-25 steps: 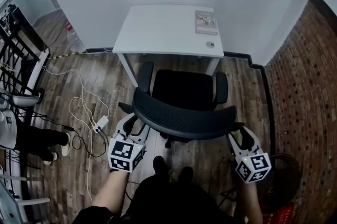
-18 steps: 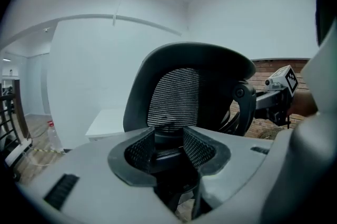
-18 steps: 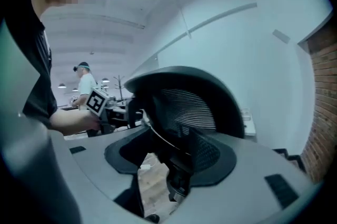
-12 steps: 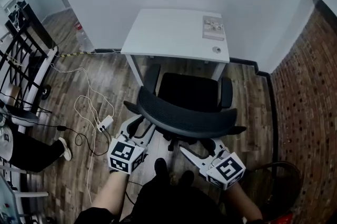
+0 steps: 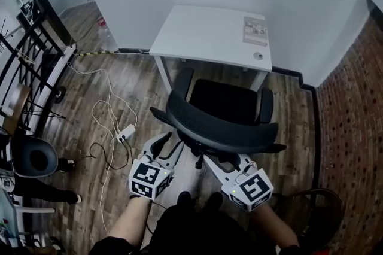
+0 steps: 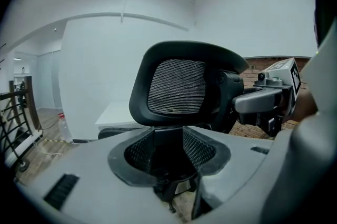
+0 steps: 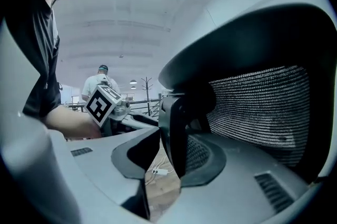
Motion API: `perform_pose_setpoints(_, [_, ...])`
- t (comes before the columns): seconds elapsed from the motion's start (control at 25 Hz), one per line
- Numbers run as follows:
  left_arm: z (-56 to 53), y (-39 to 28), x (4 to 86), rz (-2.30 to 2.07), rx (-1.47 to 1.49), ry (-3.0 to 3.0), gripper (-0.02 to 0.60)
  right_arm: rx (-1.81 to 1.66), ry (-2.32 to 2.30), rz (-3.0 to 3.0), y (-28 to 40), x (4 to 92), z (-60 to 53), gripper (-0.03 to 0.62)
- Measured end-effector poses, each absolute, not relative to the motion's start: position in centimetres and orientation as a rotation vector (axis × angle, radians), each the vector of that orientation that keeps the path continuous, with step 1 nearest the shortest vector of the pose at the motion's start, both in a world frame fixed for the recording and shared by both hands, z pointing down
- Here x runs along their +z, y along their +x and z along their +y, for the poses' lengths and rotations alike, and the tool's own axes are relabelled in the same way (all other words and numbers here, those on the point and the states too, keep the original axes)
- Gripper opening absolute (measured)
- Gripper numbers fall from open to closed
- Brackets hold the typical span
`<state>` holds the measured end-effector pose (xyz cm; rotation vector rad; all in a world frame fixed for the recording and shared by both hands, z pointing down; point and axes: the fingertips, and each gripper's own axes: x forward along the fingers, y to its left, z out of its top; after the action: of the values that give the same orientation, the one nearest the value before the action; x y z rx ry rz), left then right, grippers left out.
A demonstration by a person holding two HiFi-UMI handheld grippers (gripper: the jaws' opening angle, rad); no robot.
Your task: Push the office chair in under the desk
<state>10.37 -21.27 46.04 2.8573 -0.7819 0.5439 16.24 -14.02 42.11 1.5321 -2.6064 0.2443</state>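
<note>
The office chair [image 5: 221, 128] is parked mid-frame, half under the counter [image 5: 203, 38]. Left gripper [image 5: 169, 143] jaws are held wide, nothing gripped. Right gripper [image 5: 210, 163] jaws have just been closing round the backrest post [image 7: 176, 133], grip unconfirmed. An armrest [image 5: 181, 85] could be knocked into the counter leg [image 5: 163, 75] by uneven pushing.

Black office chair [image 5: 224, 128], its back a fine mesh weave, and white desk [image 5: 203, 38]; brown wood-grain plank flooring [image 5: 119, 92]; red-brown brickwork [image 5: 350, 128] in a repeating pattern.
</note>
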Motion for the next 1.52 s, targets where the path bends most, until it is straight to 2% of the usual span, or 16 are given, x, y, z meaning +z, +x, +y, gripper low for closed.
perform_pose_setpoints(0.52, [-23.6, 7.7, 45.7, -0.673, 0.515, 2.909, 0.150, 0.238, 1.574, -2.582, 13.4, 42.2, -14.2, 0.095])
perform_pose_setpoints(1.12, [-19.7, 3.7, 45.1, -0.565, 0.466, 2.957, 0.150, 0.234, 1.716, -2.627, 9.1, 41.0, -6.9, 0.120])
perform_pose_setpoints(1.44, [-15.5, 2.9, 44.7, -0.607, 0.501, 2.944, 0.150, 0.332, 1.738, -2.713, 9.5, 40.5, -1.4, 0.133])
perform_pose_setpoints(1.52, [-14.3, 2.8, 45.0, -0.628, 0.514, 2.931, 0.150, 0.383, 1.766, -2.702, 10.8, 40.9, 0.2, 0.154])
